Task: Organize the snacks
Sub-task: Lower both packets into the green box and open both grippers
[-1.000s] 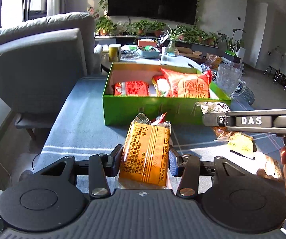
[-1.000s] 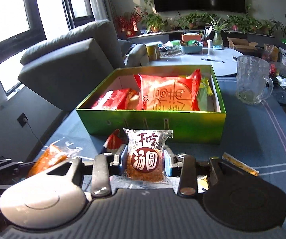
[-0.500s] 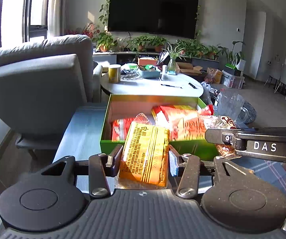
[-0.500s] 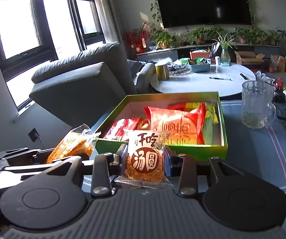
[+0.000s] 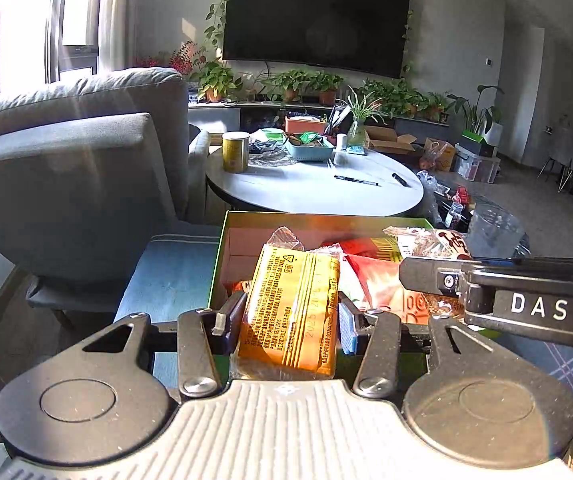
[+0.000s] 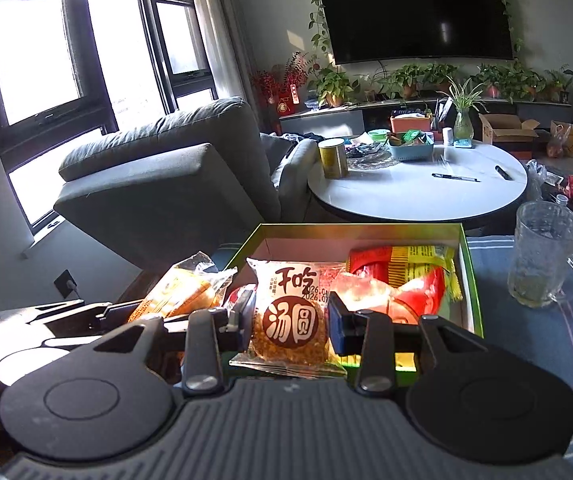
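Snack packets held for boxing: left gripper [image 5: 290,316] clamps an orange packet [image 5: 292,312], right gripper [image 6: 291,320] a round-cake packet [image 6: 290,316], green box [image 6: 471,280] just ahead.

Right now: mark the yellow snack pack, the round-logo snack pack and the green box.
yellow snack pack [image 5: 290,312], left wrist view, printed front.
round-logo snack pack [image 6: 292,320], right wrist view, brown logo.
green box [image 6: 471,280], right wrist view, right rim.

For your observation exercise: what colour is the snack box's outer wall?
Green, clearest on the box in the right wrist view.
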